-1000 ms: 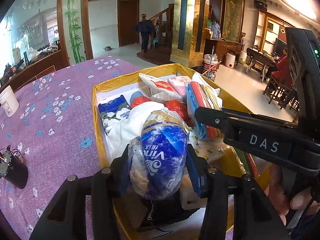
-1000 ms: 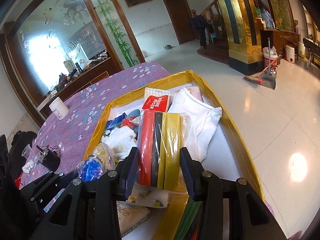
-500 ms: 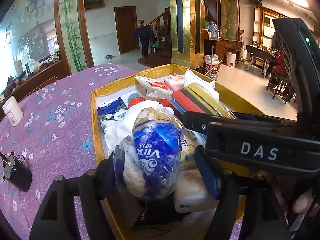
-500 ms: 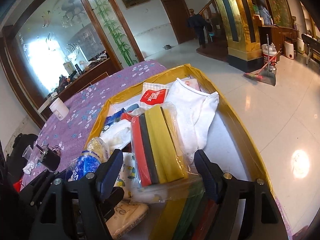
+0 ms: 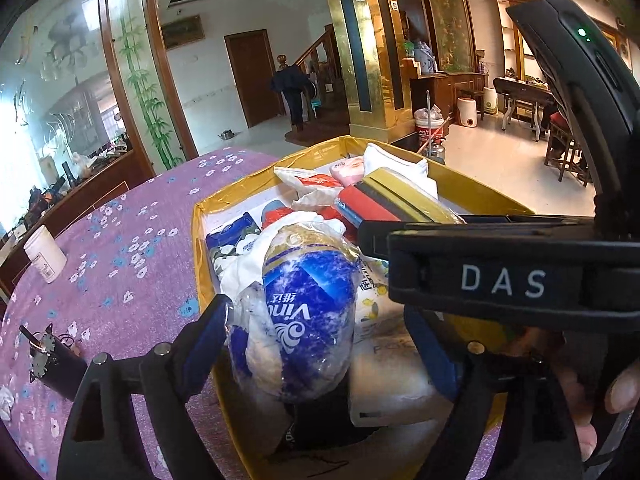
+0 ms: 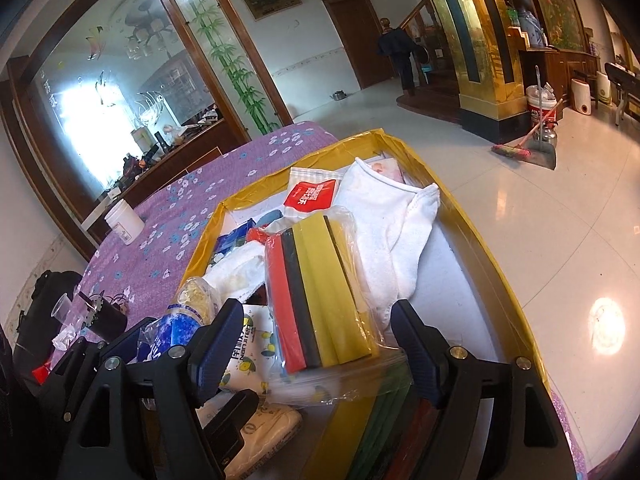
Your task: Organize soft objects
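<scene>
Now let both tools, the left tool (image 5: 316, 340) and right tool (image 6: 316, 348), keep opening so the blue tissue pack (image 5: 308, 312) and sponge bag (image 6: 320, 288) rest free in the yellow box (image 6: 492, 276).

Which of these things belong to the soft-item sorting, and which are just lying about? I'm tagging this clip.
Belonging to the job:
- yellow-rimmed box
- blue tissue pack
- bagged sponges
- white cloth
- left gripper and right gripper, jaws opening around those packs

Lying about:
- white jar
- plastic cup
- broom
</scene>
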`<state>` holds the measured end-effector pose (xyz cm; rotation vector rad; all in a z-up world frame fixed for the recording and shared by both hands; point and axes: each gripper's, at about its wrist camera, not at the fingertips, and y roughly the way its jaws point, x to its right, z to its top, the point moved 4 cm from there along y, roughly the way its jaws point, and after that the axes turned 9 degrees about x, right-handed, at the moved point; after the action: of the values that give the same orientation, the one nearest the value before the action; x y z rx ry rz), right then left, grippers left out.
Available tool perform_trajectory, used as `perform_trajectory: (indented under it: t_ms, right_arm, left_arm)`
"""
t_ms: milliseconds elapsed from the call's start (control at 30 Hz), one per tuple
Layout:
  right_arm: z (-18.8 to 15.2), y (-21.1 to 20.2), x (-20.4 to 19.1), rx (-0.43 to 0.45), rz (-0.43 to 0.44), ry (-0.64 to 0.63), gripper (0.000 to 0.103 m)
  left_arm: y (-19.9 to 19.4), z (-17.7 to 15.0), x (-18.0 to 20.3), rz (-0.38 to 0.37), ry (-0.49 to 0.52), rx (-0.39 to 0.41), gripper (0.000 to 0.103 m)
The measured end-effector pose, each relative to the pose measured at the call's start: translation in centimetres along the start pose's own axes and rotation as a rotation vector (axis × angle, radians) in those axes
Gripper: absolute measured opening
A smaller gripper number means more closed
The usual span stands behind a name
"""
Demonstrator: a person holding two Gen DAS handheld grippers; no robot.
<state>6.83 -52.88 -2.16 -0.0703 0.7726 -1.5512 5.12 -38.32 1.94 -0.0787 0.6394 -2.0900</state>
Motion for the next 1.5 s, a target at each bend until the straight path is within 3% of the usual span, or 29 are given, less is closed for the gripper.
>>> perform_trajectory:
  t_ms: [600, 800, 1033, 1233, 1500]
  right_arm:
    - [-0.1, 0.1, -0.3, -0.005, -0.003, 0.0, 0.08]
    - [-0.1, 0.1, -0.6, -0.01, -0.051, -0.031, 0.08]
    - [-0.4, -5.7, -1.0, 0.093, -0.05, -0.005, 0.082]
    - [-1.3, -10.9, -0.6, 0.16, -0.014, 0.008, 0.085]
    - [-4.4, -16.9, -1.5, 0.204, 0.031, 0.004, 0.09]
  left_arm:
    - [0.1, -0.1, -0.2, 0.007, 0.007, 0.0, 0.088]
    - [0.0, -0.1, -0.4, 0.009, 0.009, 0.0, 0.089]
    - [-0.5, -0.1, -0.7, 0.003, 0.016, -0.014, 0.093]
    - [-3.7, -0.5, -1.0, 0.006, 0.0, -0.022, 0.093]
    - [-9.4, -4.5, -1.7, -0.044, -0.143, -0.066, 0.095]
